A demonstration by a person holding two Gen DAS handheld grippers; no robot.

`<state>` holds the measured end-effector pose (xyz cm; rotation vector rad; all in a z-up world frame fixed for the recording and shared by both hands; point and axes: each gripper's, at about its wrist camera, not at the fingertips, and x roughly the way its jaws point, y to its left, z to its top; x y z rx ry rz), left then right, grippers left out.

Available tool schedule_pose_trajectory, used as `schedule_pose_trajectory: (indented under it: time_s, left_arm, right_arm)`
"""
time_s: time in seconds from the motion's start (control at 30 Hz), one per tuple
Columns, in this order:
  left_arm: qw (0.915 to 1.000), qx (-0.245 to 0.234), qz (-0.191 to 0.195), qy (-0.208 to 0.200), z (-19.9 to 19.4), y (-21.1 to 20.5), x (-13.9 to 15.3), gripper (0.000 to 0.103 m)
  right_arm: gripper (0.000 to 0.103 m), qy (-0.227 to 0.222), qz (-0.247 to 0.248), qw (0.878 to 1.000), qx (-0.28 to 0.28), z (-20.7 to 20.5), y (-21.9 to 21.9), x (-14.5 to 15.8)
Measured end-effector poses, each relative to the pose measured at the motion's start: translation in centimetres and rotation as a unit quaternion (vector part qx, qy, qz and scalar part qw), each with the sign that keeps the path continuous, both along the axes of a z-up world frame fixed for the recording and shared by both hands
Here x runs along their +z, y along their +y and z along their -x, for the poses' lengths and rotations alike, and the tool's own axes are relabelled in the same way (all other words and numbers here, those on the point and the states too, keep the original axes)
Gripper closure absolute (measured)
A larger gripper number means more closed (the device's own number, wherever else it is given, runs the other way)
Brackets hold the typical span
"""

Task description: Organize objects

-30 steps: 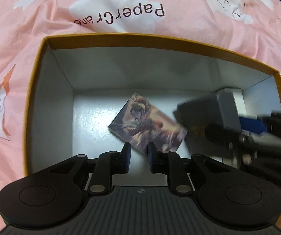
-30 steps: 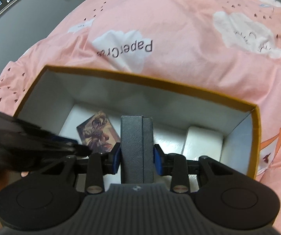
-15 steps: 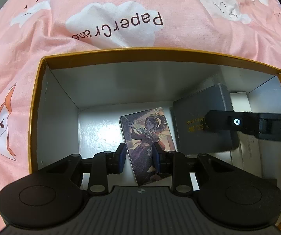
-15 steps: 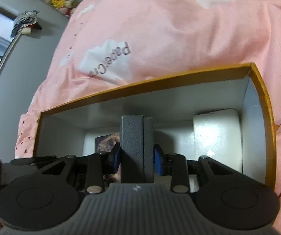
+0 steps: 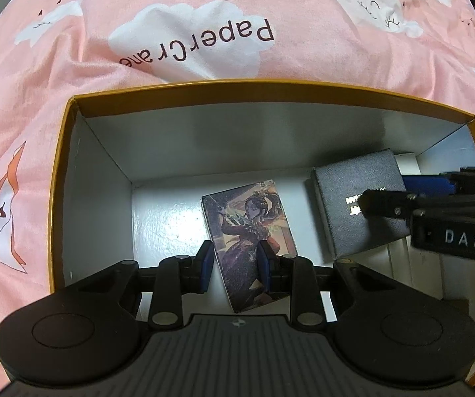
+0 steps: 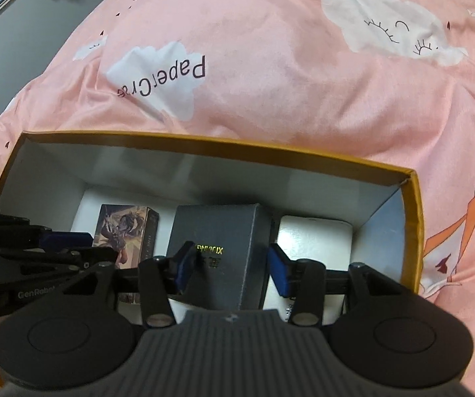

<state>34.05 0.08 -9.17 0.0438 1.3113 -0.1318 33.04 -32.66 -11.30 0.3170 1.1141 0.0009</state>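
We've got the dark box (image 6: 217, 248) lying in the orange-rimmed box (image 6: 412, 231), long axis along our R gripper (image 6: 229, 266); jaws opening, pads clear of it. L gripper (image 5: 234, 266) part-open, straddling the illustrated card box (image 5: 247, 231), pads w/o grip

Right gripper (image 6: 234, 269) is pointing down into the orange-rimmed cardboard box (image 6: 411, 228), and its jaws are opening with the dark grey box (image 6: 217, 231) sitting between the blue pads, gold lettering facing up. Pads look clear of it on both sides. A white box (image 6: 315, 235) is lying just to its right, an illustrated card box (image 6: 123, 228) to its left. The left gripper (image 6: 65, 241) is poking in from the left edge. Everything's resting on a pink cloud-print bedsheet (image 6: 270, 66).
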Motion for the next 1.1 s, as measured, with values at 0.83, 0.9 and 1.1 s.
schedule_pose_trajectory:
  time_s: [0.83, 0.9, 1.1]
  left_arm:
    - [0.9987, 0.012, 0.046, -0.02, -2.0, -1.0, -0.5, 0.086]
    - [0.9983, 0.02, 0.049, -0.022, -2.3, -0.9, -0.5, 0.086]
    - [0.9979, 0.024, 0.054, -0.027, -2.2, -0.9, -0.6, 0.086]
  right_arm:
    - [0.054, 0.007, 0.162, 0.97, 0.179, 3.1, 3.7, -0.6]
    - [0.057, 0.004, 0.163, 0.971, 0.174, 3.0, 3.6, -0.6]
    - [0.057, 0.001, 0.16, 0.973, 0.169, 3.3, 3.4, -0.5]
